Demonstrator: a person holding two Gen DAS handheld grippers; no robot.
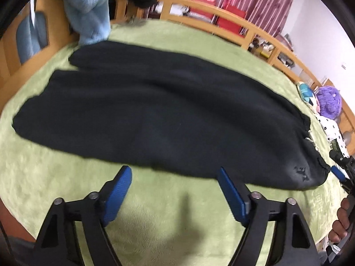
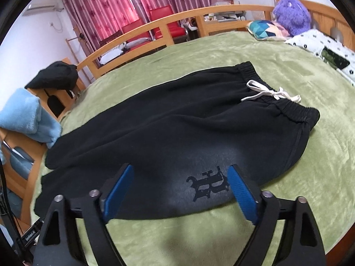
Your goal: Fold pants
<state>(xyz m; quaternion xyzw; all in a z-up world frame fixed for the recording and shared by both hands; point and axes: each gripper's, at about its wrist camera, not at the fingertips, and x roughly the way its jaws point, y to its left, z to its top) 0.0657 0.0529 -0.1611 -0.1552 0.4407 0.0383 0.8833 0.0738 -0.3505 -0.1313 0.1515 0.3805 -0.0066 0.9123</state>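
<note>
Black pants [image 2: 168,128] spread flat, white drawstring [image 2: 274,94] tied, dark logo [image 2: 209,185]

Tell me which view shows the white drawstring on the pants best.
The right wrist view: the drawstring lies in plain sight, tied in a bow on the waistband of the black pants. The left wrist view shows only a blurred bit of the drawstring at the pants' far right edge.

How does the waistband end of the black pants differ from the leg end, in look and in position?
The waistband is gathered elastic with a white drawstring tied at it; the leg ends are plain, without any cord. The waistband lies toward the pillows, the leg ends by the blue blanket. Both lie flat on the green bedcover.
</note>
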